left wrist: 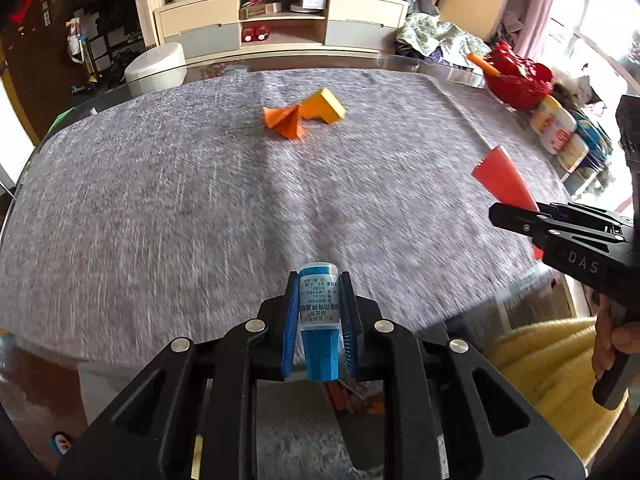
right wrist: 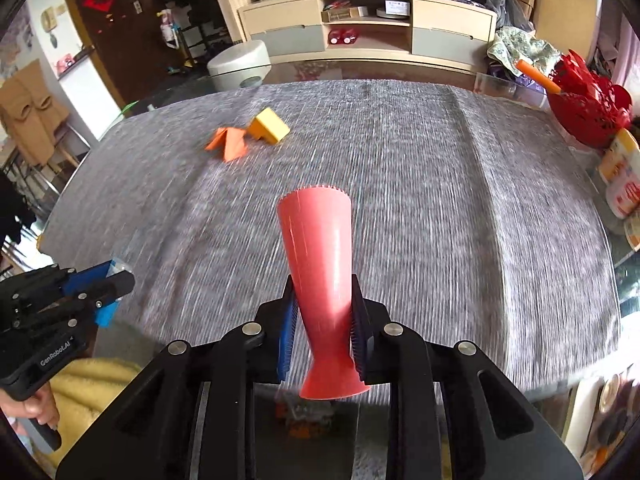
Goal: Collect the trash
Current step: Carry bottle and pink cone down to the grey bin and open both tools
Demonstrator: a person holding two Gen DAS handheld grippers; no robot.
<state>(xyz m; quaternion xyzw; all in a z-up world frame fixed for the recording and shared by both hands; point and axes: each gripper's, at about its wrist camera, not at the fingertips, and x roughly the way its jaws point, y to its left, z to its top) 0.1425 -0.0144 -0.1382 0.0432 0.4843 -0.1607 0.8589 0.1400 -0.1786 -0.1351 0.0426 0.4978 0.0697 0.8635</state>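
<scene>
Two pieces of trash are held clear of the surface (left wrist: 160,200), a glass top covered by a grey speckled cloth, so the step in hand is judged to be the carrying-off of collected items rather than a fresh pick. A small blue bottle with a white printed label (left wrist: 318,320) is clamped between the blue ribbed fingers (left wrist: 291,328) of the left gripper (left wrist: 318,332), which is closed almost fully around it. A flat red plastic wrapper with a serrated top edge (right wrist: 320,280) is pinched at its narrow waist by the right gripper (right wrist: 322,340), whose fingers (right wrist: 362,336) are drawn in tight against it.

Both grippers are pitched steeply downward over the near edge of the surface, side by side; in the left wrist view the right gripper is seen at three o'clock, and in the right wrist view the left gripper appears at eight o'clock, its handle gripped by a hand (right wrist: 28,408). The cloth is streaked with motion blur in both views.

A folded orange paper scrap (left wrist: 286,122) and a yellow L-shaped block (left wrist: 326,106), touching each other, lie toward twelve o'clock on the surface, well apart from both grippers. No bin is visible, so the next move is judged to call for one to be found and for both grips to be kept firm until release; the two remaining pieces would then be fetched.
</scene>
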